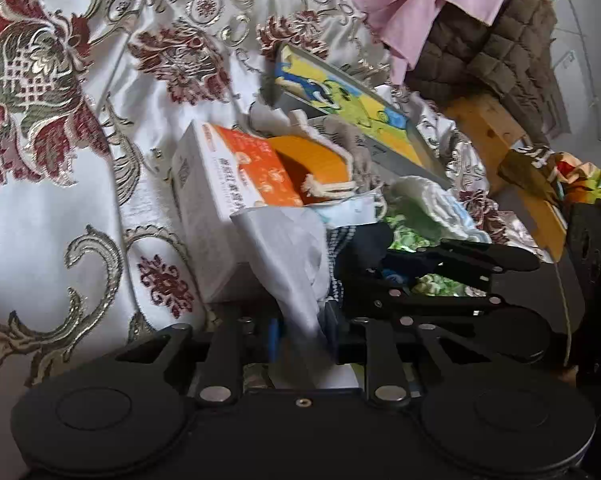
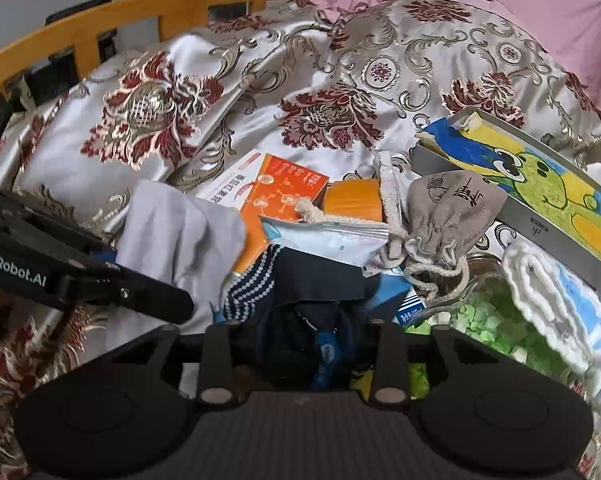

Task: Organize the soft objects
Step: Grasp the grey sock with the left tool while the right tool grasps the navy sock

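A: Pale grey soft cloth sits at the near edge of the clutter pile, left gripper pinched on it; the fabric runs up between the fingers.

B: Right gripper?

A: Clamped on a dark navy sock with white dotted stripes, just beside the grey cloth.

B: Around them?

A: Orange-and-white cardboard box, grey drawstring pouch with printed characters, white-and-blue folded towel, flat box with a green cartoon frog.

B: Surface?

A: Cream satin bedspread with maroon and gold flowers, yellow wooden bed rail behind, pink sheet at the far side.

B: Unclear bits?

A: Right fingertips are buried in dark fabric; green crumbly stuff under clear plastic I can't identify.
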### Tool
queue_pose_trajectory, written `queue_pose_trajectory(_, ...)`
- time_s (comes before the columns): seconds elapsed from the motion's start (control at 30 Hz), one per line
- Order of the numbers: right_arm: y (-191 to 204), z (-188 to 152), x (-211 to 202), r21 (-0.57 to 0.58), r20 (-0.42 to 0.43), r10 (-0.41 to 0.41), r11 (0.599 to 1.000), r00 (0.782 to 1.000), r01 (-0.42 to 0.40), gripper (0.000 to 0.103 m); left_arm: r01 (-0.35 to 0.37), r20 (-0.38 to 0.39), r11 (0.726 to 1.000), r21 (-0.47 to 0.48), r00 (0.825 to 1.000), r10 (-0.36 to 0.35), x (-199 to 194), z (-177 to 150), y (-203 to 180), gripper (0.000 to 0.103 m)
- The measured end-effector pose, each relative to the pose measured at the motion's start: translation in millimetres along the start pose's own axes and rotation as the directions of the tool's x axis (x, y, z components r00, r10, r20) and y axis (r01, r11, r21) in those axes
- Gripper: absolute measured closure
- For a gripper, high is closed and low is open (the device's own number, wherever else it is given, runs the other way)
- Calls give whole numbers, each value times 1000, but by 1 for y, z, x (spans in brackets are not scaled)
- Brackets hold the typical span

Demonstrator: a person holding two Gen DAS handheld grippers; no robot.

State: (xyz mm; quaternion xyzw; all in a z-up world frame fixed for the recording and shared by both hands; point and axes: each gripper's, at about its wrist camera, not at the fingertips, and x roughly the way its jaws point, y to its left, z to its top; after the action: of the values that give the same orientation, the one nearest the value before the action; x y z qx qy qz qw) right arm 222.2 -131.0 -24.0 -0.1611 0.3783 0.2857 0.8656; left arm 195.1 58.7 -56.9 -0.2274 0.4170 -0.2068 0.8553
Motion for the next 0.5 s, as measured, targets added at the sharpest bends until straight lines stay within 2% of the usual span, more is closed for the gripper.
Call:
queue_pose_trajectory(0.13,1,-4,-9,30,15,-18,999,1000,18,77,22,20,1000,-6,1000,-22,-9,-1,-2,88)
queue_pose_trajectory(0.23,5,-10,-15,35,19,-45,998,999,45,77,20,40,1000,-2,999,-20,-13,-1,-4,91)
queue_pose_trajectory(0.27,8,-11,-16,26,18,-60,998,998,60,76,22,38,1000,-6,999,-22,-14,-1,-4,91)
queue_pose_trajectory(0.33,11,-16,-18,10,18,-82,997,996,82,67,20,34,1000,-5,999,-20,-14,-2,-5,91)
queue_pose_trajectory(0.43,16,-21,-20,1,5,-74,997,997,74,66,22,34,1000,5,999,-22,-14,-3,-6,91)
queue_pose_trajectory(0.5,20,-24,-20,-14,0,-86,996,996,86,75,22,36,1000,12,999,-22,-15,-3,-7,91)
